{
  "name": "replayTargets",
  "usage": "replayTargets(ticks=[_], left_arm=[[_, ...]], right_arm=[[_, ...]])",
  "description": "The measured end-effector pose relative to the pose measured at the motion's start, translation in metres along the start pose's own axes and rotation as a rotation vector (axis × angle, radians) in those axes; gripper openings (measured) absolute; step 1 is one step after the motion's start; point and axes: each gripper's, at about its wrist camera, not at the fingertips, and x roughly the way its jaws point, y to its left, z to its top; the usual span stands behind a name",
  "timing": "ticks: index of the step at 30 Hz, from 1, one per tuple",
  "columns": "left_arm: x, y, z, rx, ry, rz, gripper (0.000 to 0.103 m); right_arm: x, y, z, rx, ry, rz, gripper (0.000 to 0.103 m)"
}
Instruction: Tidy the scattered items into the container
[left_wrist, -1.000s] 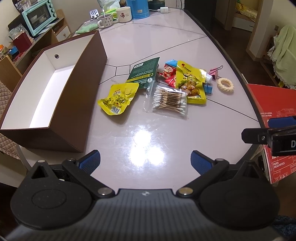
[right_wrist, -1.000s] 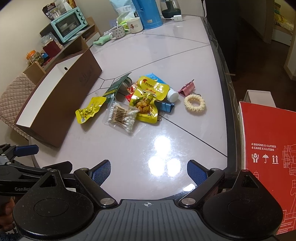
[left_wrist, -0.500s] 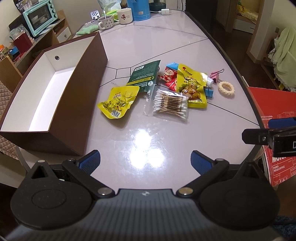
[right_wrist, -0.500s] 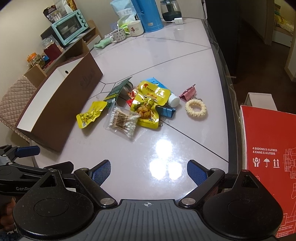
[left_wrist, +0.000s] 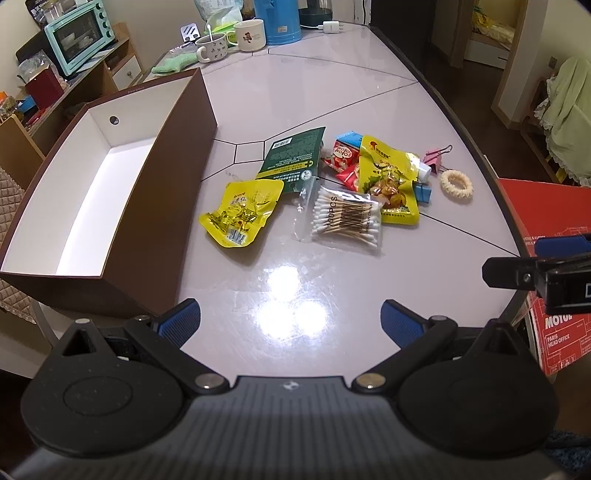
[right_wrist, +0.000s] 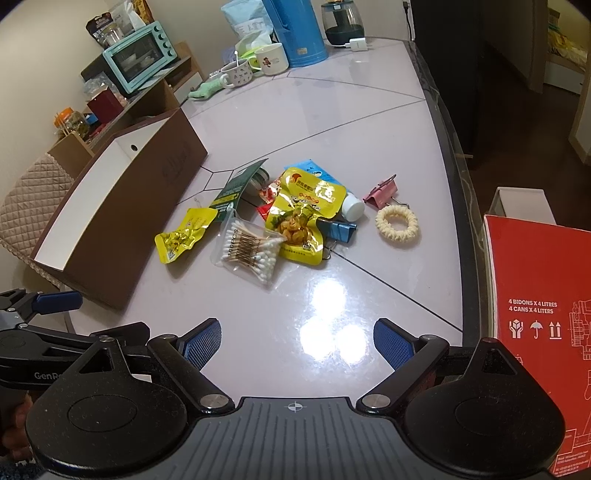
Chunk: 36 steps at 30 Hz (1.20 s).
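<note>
A glossy pale-lilac tabletop (left_wrist: 332, 92) fills most of both views. At the left of the left wrist frame stands a long brown cardboard box with a white inside (left_wrist: 92, 184), open at the top and with nothing in it. At the right edge stands a red printed carton (right_wrist: 535, 277), beside the table.

The scattered items lie in a loose heap at the centre of each frame, well apart from the box. From largest down: a dark green flat packet (left_wrist: 293, 158); a big yellow snack pouch (left_wrist: 389, 184) overlapping a red wrapper and a blue binder clip (right_wrist: 340, 229); a clear bag of cotton swabs (printed "100PCS") (left_wrist: 345, 216); a smaller yellow snack pouch (left_wrist: 240, 210), nearest the box; a cream ruffled hair tie (left_wrist: 456, 184); a pink binder clip (left_wrist: 434, 158) just above it.

The left gripper (left_wrist: 290, 321) and the right gripper (right_wrist: 297, 341) both sit at the bottom of their frames over bare table, blue-padded jaws spread wide, holding nothing.
</note>
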Motion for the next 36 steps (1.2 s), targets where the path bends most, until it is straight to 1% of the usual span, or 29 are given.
replayTargets(ticks=[20, 27, 36], left_arm=[[0.01, -0.002, 0.006, -0.004, 0.01, -0.015, 0.103], [0.017, 0.001, 0.012, -0.014, 0.012, -0.031, 0.103], [0.028, 0.012, 0.025, -0.026, -0.011, -0.054, 0.103]], right_arm=[[0.006, -0.007, 0.005, 0.012, -0.004, -0.008, 0.092], [0.011, -0.013, 0.013, 0.022, -0.018, -0.01, 0.092], [0.019, -0.03, 0.028, 0.031, -0.049, -0.007, 0.092]])
